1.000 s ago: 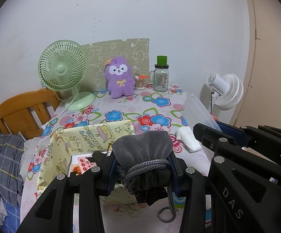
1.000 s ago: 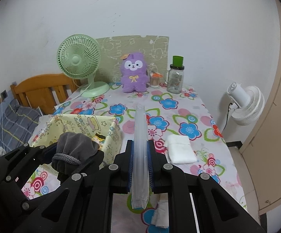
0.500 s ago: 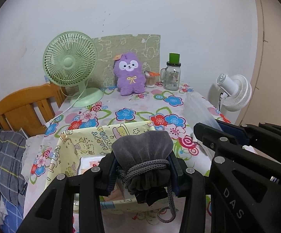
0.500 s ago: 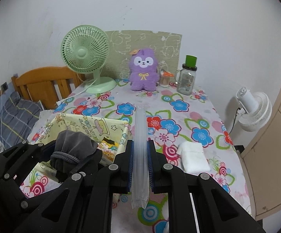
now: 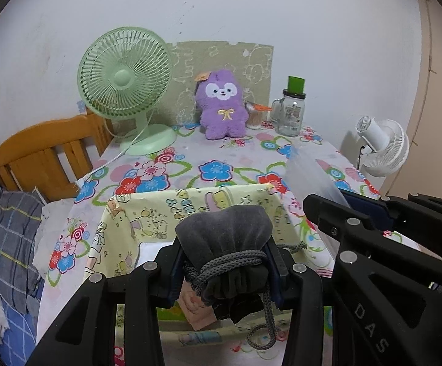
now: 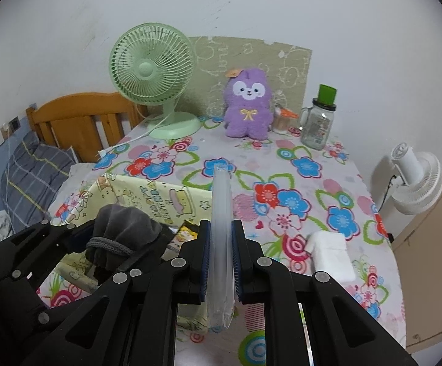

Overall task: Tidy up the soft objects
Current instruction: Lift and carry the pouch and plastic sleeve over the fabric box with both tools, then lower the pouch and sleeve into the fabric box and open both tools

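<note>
Change: both grippers have carried forward across the table since a second ago; the yellow cartoon-print fabric box (image 5: 190, 210) now sits directly below and ahead of the left gripper (image 5: 225, 270), where earlier it lay further out at 11 o'clock.
Meaning: judged as the approach to a drop; the grey drawstring pouch (image 5: 224, 241) looks about lined up over the box opening, not yet released.
Left tool: jaws part-way apart, clenched on the grey drawstring pouch just at its cinched neck; the cord (image 5: 263, 323) hangs loose toward 6 o'clock.
Right tool: right gripper (image 6: 221, 262) squeezed fully together on a flat clear plastic bag (image 6: 221, 210), held edge-on, pointing to 12 o'clock.
Pouch place: in the air between the left pads, above the near rim of the box; in the right wrist view it shows at 9 o'clock of the bag.
Box contents: some printed packets visible inside; cannot tell what.
Still out: folded white cloth (image 6: 331, 253) on the floral tablecloth (image 6: 297, 164) at 3 o'clock of the right gripper; purple plush toy (image 5: 222, 106) upright at the far edge, 12 o'clock.
Bystanders: green desk fan (image 5: 126, 91) at 11 o'clock, glass jar with green lid (image 5: 291, 109) at 1 o'clock of the plush.
Risk: loose cord may snag the jaw on release.
</note>
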Available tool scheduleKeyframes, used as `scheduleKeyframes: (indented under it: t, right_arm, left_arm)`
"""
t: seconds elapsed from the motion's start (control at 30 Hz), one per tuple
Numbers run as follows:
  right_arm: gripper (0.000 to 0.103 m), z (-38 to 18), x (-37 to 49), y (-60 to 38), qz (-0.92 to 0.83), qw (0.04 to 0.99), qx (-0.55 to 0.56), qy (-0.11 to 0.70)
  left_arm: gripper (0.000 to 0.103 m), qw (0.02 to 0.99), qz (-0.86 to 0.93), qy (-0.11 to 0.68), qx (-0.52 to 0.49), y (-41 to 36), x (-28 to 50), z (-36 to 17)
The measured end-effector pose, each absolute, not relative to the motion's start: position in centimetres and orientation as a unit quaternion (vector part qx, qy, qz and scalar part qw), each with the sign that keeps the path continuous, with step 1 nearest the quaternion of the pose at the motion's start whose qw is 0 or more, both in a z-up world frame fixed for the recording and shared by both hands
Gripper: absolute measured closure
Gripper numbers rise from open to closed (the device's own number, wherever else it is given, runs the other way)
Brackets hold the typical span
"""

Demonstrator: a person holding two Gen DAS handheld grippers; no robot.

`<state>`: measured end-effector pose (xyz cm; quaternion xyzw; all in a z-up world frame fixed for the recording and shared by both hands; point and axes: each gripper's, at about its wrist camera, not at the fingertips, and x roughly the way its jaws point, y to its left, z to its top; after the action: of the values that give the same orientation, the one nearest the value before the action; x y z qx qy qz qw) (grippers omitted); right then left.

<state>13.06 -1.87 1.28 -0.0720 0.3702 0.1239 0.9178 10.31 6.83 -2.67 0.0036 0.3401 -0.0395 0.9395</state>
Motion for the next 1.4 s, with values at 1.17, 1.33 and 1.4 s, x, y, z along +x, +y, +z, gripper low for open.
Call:
scheduleKeyframes:
  t: [1.17, 1.33, 1.4]
  right_arm:
    - [0.032, -2.0, 15.6, 1.2, 0.141, 0.905, -0.063, 0.397]
    - [0.03, -1.5, 14.9, 0.7, 0.139, 0.907, -0.061, 0.393]
    - [0.029, -1.4, 14.6, 0.5, 0.138, 0.908, -0.059, 0.391]
  left_arm:
    - [0.016, 0.919, -0.007, 0.394, -0.019, 10.8, 12.9, -6.1]
    - [0.015, 0.921, -0.006, 0.39, -0.016, 10.4, 12.3, -5.6]
    - [0.015, 0.922, -0.006, 0.388, -0.013, 10.1, 12.0, -5.5]
